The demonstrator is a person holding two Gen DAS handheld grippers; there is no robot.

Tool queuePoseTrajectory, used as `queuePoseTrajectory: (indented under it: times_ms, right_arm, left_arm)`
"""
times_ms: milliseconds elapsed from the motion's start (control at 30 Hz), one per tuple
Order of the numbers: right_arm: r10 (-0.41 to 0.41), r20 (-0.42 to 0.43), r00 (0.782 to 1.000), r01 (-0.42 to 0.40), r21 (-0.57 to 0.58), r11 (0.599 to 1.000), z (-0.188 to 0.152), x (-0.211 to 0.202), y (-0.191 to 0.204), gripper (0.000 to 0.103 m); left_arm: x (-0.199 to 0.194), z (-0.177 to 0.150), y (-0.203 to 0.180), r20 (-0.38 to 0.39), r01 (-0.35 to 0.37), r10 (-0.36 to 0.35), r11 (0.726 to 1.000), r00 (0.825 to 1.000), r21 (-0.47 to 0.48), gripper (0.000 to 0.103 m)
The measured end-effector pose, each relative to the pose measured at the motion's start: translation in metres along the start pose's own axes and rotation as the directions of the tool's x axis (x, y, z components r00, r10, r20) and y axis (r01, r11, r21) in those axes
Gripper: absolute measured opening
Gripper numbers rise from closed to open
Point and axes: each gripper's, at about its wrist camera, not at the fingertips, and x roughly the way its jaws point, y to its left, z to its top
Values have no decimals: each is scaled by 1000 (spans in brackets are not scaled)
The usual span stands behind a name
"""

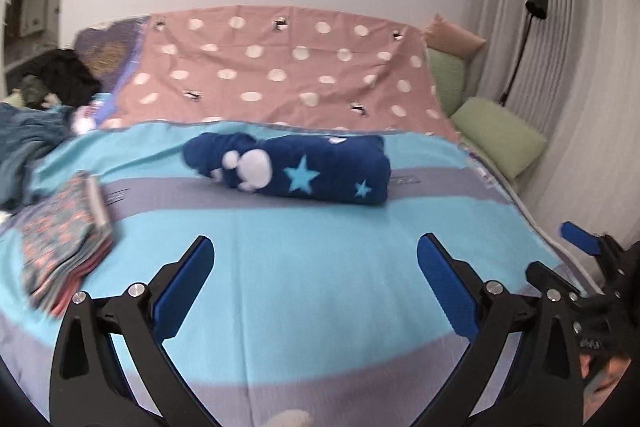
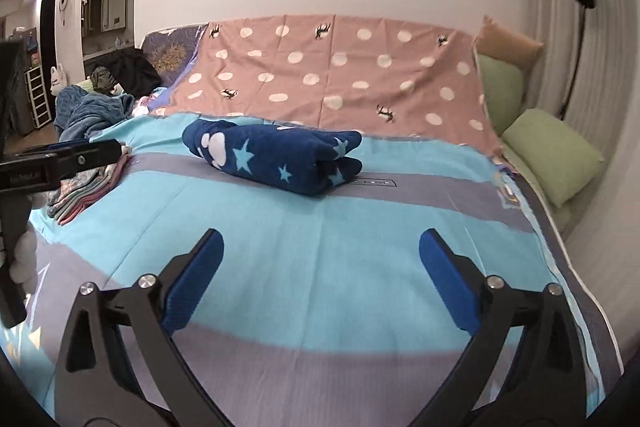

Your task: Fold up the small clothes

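Observation:
A folded navy garment [image 1: 292, 167] [image 2: 276, 155] with light blue stars and white shapes lies on the turquoise and grey striped sheet [image 1: 320, 307] [image 2: 320, 267], towards the far side. My left gripper [image 1: 316, 251] hovers open above the sheet, well short of the garment, with nothing between its blue pads. My right gripper [image 2: 323, 239] is also open and empty, equally far back from the garment. In the left wrist view a blue finger [image 1: 580, 241] of the right gripper shows at the right edge. The left gripper's black body [image 2: 60, 159] shows at the left of the right wrist view.
A stack of folded patterned clothes [image 1: 60, 243] [image 2: 88, 187] sits at the sheet's left. Behind it lie teal [image 2: 88, 107] and dark loose clothes. A pink dotted cloth [image 1: 280, 67] covers the back. Green pillows [image 1: 500, 139], a lamp [image 1: 536, 5] and a curtain stand at the right.

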Motion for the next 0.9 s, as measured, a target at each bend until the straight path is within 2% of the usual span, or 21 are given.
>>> queuePoseTrajectory:
  times_ms: [167, 300, 467, 600, 733, 900]
  right_arm:
    - [6, 24, 1000, -8, 77, 997, -15, -40, -2, 101]
    - [6, 13, 1000, -8, 130, 992, -24, -61, -4, 101]
    - [-3, 15, 1000, 1, 146, 989, -32, -82, 0, 101]
    - [-5, 0, 1000, 5, 157, 988, -37, -92, 3, 101]
    - [-15, -10, 1000, 16, 157, 988, -40, -98, 6, 101]
    - [-22, -35, 999, 28, 178, 984, -45, -98, 4, 101]
  left_arm:
    - [-48, -27, -15, 49, -11, 10, 1000, 999, 29, 102]
    - [-80, -45, -32, 90, -117, 109, 989, 990, 90, 102]
    - [-105, -57, -39, 85, -73, 66, 994, 994, 83, 102]
    - [-114, -64, -46, 97, -108, 97, 988, 991, 113, 102]
    - [-121, -69, -46, 87, -82, 73, 991, 993, 101, 102]
    - [-121, -75, -51, 84, -101, 91, 988, 992, 115, 102]
